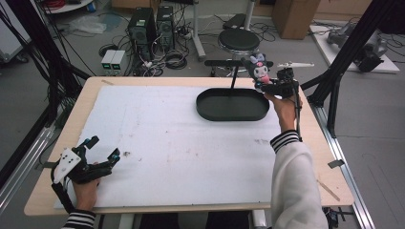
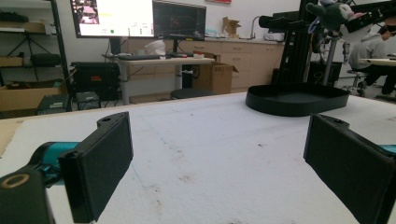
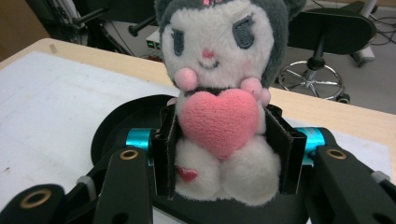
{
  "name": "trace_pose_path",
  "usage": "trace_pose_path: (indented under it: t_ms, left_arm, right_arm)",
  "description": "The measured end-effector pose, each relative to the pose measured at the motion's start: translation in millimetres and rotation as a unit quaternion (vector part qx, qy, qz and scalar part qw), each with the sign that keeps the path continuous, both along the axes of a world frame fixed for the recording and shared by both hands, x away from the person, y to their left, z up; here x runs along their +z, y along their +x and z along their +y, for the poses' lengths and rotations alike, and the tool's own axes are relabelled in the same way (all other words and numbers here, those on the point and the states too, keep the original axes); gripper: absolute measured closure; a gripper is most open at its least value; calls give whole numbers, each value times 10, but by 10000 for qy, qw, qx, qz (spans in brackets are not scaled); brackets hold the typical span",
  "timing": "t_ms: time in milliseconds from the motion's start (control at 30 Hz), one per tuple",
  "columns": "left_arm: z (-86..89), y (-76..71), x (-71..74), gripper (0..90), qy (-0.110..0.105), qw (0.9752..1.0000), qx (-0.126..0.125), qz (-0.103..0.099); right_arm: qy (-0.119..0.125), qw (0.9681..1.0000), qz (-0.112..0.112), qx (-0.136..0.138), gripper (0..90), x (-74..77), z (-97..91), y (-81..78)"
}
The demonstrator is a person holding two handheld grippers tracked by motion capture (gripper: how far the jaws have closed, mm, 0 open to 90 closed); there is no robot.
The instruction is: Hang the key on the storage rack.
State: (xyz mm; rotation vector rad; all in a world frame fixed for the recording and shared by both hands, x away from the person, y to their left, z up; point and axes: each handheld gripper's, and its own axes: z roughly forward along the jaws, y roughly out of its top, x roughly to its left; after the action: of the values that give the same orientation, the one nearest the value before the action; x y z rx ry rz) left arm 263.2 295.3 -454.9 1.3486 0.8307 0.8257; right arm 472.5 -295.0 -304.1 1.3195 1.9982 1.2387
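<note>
1. High view: left gripper (image 1: pixel 102 150) sits low at the near-left of the table, held in the left hand (image 1: pixel 86 190), jaws spread wide with nothing between them, over the white foam sheet (image 1: pixel 167 143).
2. High view: right gripper (image 1: pixel 267 86) is at the far right, held in the right hand (image 1: pixel 282 106) with a striped cuff and white sleeve. It pinches a plush toy (image 1: pixel 258 67), grey-hooded with a white face, lifted just above the right end of the black oval tray (image 1: pixel 232 105). Whether toy touches tray: can't tell.
3. Left gripper view: both black jaw pads stand far apart, nothing between, white foam sheet (image 2: pixel 210 149) below. Black oval tray (image 2: pixel 297 98) sits ahead to the right on the sheet; plush toy (image 2: pixel 332 14) is up high at the top right above it. Monitors (image 2: pixel 140 18) in the background.
4. Right gripper view: right gripper (image 3: pixel 223 154) jaws press on both sides of the plush toy (image 3: pixel 219 93) body. Toy upright, facing the camera, hugging a pink heart (image 3: pixel 219 121). Black oval tray (image 3: pixel 121 121) lies under and behind it; wooden table edge (image 3: pixel 336 114) beyond.
</note>
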Motion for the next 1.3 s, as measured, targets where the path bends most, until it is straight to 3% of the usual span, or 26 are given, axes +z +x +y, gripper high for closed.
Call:
trace_pose_path:
  t_ms: [233, 633, 900, 1300]
  left_arm:
    - [0, -1, 0, 86, -10, 10000, 3, 8]
    - [-2, -3, 0, 86, 15, 10000, -3, -11]
    - [-2, -5, -1, 86, 13, 10000, -2, -14]
    - [-1, -5, -1, 86, 13, 10000, -4, -16]
  right_arm:
    - [-9, 9999, 92, -72, 525, -17, -29, 11]
    - [-249, 9993, 296, -11, 524, -90, -32, -53]
    - [-582, 9973, 457, -2, 524, -126, 13, -76]
    - [-639, 9949, 768, -128, 524, -289, 7, -53]
